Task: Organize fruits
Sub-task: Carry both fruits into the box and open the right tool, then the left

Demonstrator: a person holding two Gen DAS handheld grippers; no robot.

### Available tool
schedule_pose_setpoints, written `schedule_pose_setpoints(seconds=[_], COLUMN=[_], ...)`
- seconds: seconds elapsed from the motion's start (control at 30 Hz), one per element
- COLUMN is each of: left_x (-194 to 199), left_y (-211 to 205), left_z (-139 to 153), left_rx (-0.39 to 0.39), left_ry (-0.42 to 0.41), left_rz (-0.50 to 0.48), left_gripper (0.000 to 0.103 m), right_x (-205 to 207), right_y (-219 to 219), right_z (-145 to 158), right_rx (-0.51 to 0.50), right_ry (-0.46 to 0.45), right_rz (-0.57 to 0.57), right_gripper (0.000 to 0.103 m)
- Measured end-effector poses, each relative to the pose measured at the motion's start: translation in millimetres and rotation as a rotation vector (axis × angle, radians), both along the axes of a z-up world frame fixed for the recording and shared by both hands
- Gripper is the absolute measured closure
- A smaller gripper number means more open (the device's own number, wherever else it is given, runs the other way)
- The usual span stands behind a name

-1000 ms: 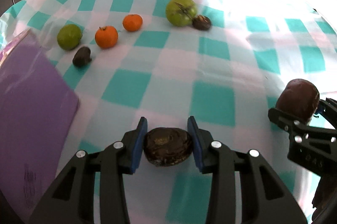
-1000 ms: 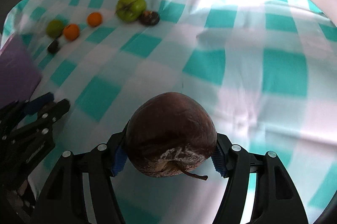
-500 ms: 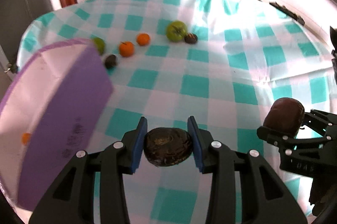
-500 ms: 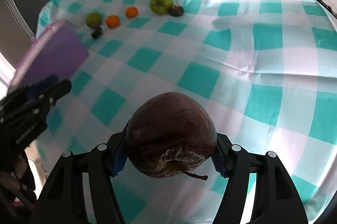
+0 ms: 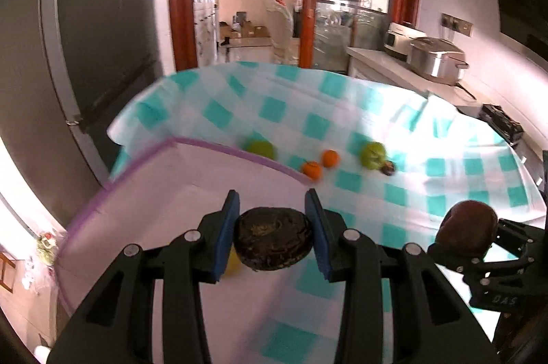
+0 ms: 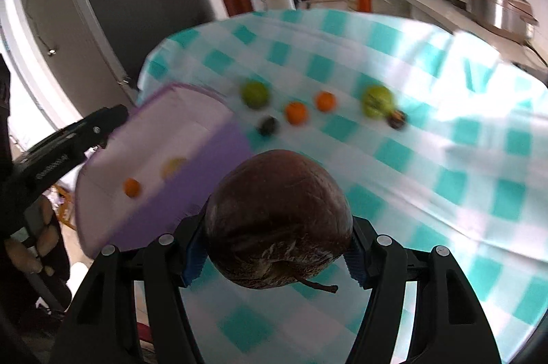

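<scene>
Left claw [image 5: 273, 232] is clamped on a flat, dark, wrinkled fruit [image 5: 273, 239], held above the open purple box [image 5: 144, 192] at the left edge of the counter [image 5: 445, 165]. Right claw [image 6: 274, 252] grips a large dark brown pear-like fruit [image 6: 278, 223], stem pointing toward the camera, raised over the checked cloth just right of the box. Inside the box: one small orange fruit [image 6: 132, 187] and one yellowish fruit [image 6: 173, 166] (blurred). On the cloth beyond the box, in a loose row: a green fruit [image 6: 254, 94], a small dark fruit [image 6: 268, 125], two oranges [image 6: 296, 112] [image 6: 325, 101], and a larger green fruit [image 6: 377, 100] touching another dark fruit [image 6: 397, 119].
</scene>
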State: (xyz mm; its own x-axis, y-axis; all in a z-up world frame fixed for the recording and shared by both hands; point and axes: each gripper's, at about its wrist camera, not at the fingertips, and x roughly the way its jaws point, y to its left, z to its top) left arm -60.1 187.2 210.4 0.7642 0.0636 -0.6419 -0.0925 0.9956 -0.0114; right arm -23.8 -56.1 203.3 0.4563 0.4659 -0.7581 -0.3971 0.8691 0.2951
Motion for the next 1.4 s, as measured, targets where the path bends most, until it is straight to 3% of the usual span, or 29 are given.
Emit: schedule_pose_setpoints(seconds=[0.13,0.3,0.57,0.8,1.03,1.4], left_x=[6,21,66,110,120,116], left_y=[61,128,157,144,150,161], left_z=[4,-25,-69,-115,-156,-170], left_rx=[0.006,0.025,0.084,0.125,0.112,0.095], left_ry=[0.056,0.202,0.371,0.515,0.632,0.660], left_rz=[0.014,-0.007,-0.136,-0.265,-0.289,-0.276], left_gripper=[0.063,0.063,0.063,0.063,0.063,0.062], right_x=[9,14,5,1,-6,-15], right_y=[69,153,261,295,317,333], right_z=[13,10,-43,-75,-95,-116], right_rx=[0.020,0.021,-0.171,-0.313,-0.468,-0.599], right_ry=[-0.023,0.023,0.191,0.311,0.374,0.434], right_rz=[0.089,0.260,0.459,0.513,0.564,0.606], right_gripper=[0.039,0.039,0.039,0.039,0.039,0.038])
